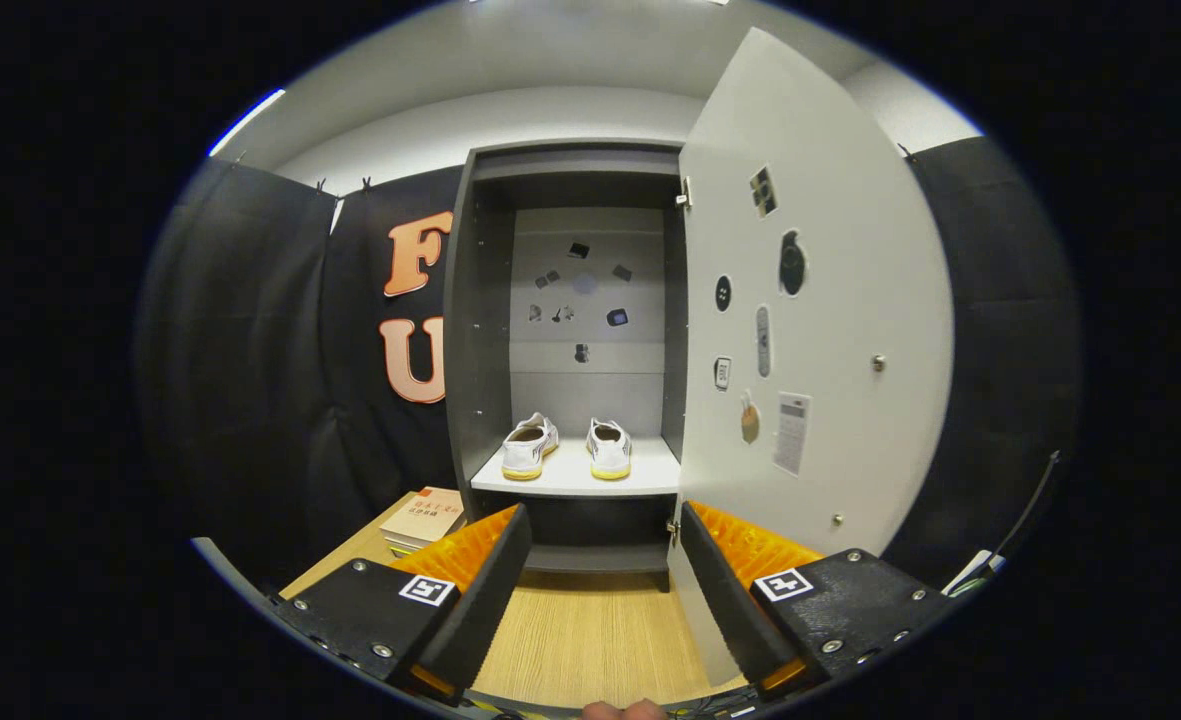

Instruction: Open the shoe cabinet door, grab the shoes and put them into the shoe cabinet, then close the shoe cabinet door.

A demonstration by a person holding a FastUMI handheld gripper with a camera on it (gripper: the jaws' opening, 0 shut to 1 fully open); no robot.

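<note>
Books, a small stack with a pale orange-and-white cover on top (425, 518), lay on the light wood-grain floor (590, 640) just left of the cabinet, out of the door's way. Next stood the tall dark grey shoe cabinet (465, 330), open. Two white canvas shoes with yellow soles (567, 447) sat on its white shelf (575, 480), one toward the left edge and one near the middle, heels facing out, apart from each other; placing them looked done. One white cabinet door (830, 330) swung wide to the right, carrying several stickers and a small round knob (879, 363) near its free edge. Closing it seemed the step left. One gripper (605, 570) hung back from the cabinet with its two fingers spread wide and holding nothing, probably free to reach for the door.
</note>
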